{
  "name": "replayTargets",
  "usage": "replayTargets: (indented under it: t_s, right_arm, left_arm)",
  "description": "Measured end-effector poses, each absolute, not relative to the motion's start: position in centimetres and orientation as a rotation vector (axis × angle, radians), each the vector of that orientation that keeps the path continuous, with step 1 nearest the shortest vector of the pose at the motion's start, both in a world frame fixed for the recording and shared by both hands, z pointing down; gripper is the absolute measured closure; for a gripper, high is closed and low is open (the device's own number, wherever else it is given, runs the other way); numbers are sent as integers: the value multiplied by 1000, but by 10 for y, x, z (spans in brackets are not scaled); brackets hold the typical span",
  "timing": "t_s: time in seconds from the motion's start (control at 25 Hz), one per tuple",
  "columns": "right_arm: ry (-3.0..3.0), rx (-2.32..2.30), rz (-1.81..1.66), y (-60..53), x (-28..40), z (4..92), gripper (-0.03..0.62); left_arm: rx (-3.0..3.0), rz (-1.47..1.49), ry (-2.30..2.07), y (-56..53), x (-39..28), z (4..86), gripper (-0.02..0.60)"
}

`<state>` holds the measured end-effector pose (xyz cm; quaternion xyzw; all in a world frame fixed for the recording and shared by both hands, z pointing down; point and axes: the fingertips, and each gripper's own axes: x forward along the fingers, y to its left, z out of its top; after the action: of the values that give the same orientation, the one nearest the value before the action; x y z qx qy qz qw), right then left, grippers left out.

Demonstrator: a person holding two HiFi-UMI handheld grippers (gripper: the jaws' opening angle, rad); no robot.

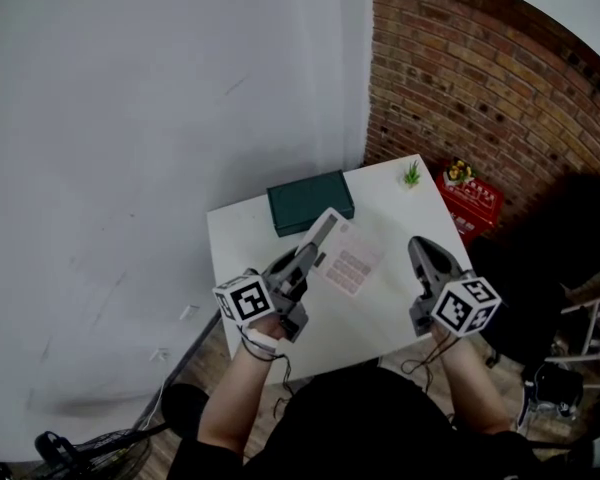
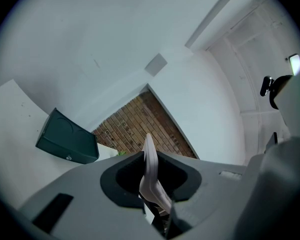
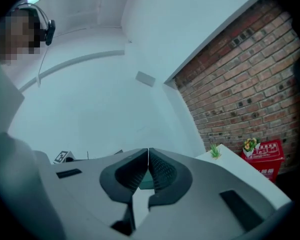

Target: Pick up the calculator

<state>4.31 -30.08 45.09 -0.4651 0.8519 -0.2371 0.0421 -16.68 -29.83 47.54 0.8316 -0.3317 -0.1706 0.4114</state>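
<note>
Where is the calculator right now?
Head view, centre-left: the flat pale pink calculator is clamped in the left tool over the white table, beside the dark green box.

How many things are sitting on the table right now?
2: a green box at the table's far left edge and a small plant at its far right corner. The calculator is clamped in the left gripper, apparently lifted clear.

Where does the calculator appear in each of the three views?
Head view: centre, calculator gripped by the left gripper.
Left gripper view: bottom centre, edge-on between the jaws.
Right gripper view: not in it.
Shared landmark: the brick wall.
</note>
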Motion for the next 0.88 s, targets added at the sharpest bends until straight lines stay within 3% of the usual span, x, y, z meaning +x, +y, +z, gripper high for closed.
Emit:
replayTargets:
  t_s: [0.88]
  right_arm:
    - [2696,-1520,-401,-297,47,419,588]
  left_arm:
    - [2096,-471,-816,-295,-172,468,520]
